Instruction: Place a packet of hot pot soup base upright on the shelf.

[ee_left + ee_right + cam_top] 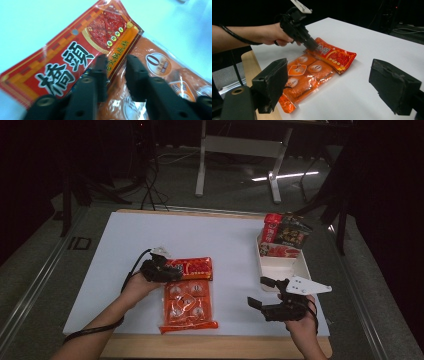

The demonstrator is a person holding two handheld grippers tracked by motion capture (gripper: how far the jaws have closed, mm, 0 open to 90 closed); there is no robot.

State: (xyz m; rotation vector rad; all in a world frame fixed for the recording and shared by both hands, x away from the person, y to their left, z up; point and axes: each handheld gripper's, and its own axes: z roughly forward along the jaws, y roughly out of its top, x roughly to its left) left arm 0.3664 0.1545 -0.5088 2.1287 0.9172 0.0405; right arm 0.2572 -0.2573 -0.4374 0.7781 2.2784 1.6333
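Two packets: I see them lying on my side of the white sheet, one overlapping the other.
Surface (pixel 220 235): white sheet on a wooden top, and I work from its near edge.
White bin (pixel 300 267): at the right edge of the surface, with red and dark snack packs propped in its far end.
Orange packet (pixel 187 305): flat near the front edge, clear-fronted with round pieces showing through; its far end sits under the red packet.
Red packet (pixel 194 268): lies across the orange one's far end, printed with large white characters, flat on the surface.
Left claw (pixel 116 63): I have it angled down over the red packet's near edge where it overlaps the orange one. Its jaws stand a little apart, with the packet edge showing in the gap; the pads do not press on it.
Right claw (pixel 342 82): I hold it low over the surface just in front of the white bin, well apart from both packets, jaws spread wide with nothing between them.
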